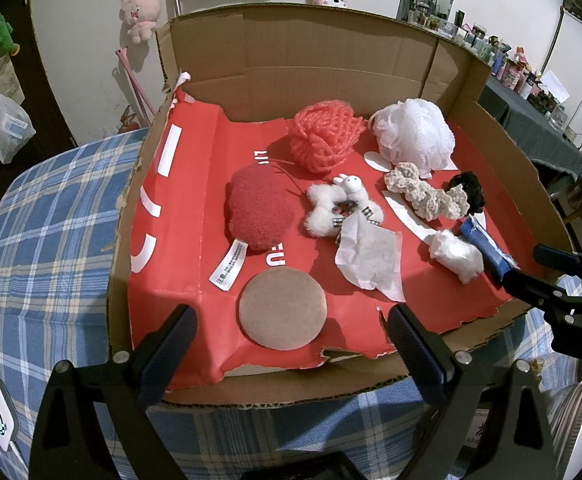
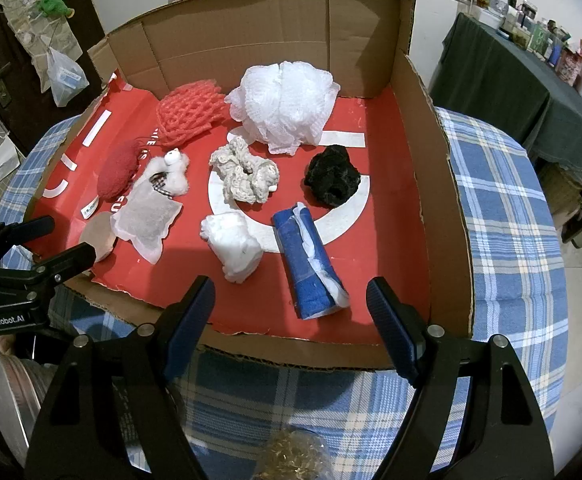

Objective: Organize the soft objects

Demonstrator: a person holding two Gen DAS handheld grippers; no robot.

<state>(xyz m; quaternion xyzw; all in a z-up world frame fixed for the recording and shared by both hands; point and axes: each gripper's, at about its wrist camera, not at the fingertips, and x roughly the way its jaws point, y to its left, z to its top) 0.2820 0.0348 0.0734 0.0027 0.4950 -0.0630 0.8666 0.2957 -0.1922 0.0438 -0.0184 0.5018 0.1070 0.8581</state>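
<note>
The soft things all lie inside the cardboard box [image 2: 423, 152] with its red liner, which sits on the plaid-covered tabletop [image 2: 503, 208]: a coral net ball [image 2: 189, 114] and a white mesh bath pouf [image 2: 285, 106] at the back, a red fuzzy pad [image 2: 117, 172], a small white plush toy [image 2: 173, 172], a cream scrunchie [image 2: 245, 174] and a black scrunchie [image 2: 333, 180] in the middle, and a paper sachet [image 2: 147, 224], a round tan pad [image 1: 283, 308], a white cotton wad [image 2: 233, 244] and a rolled blue cloth [image 2: 311, 264] toward the near edge. The left gripper [image 1: 291, 344] and right gripper [image 2: 291, 320] both hover at the near rim, jaws wide and empty. This layout would suit either a sorted box or one awaiting sorting. The blue roll's long axis runs near-to-far, tilting slightly left at its far end, with white lining showing at the near-right end. Any grasp on it should, I judge, cross that axis at mid-length, squeezing gently so the roll does not unwind
</note>
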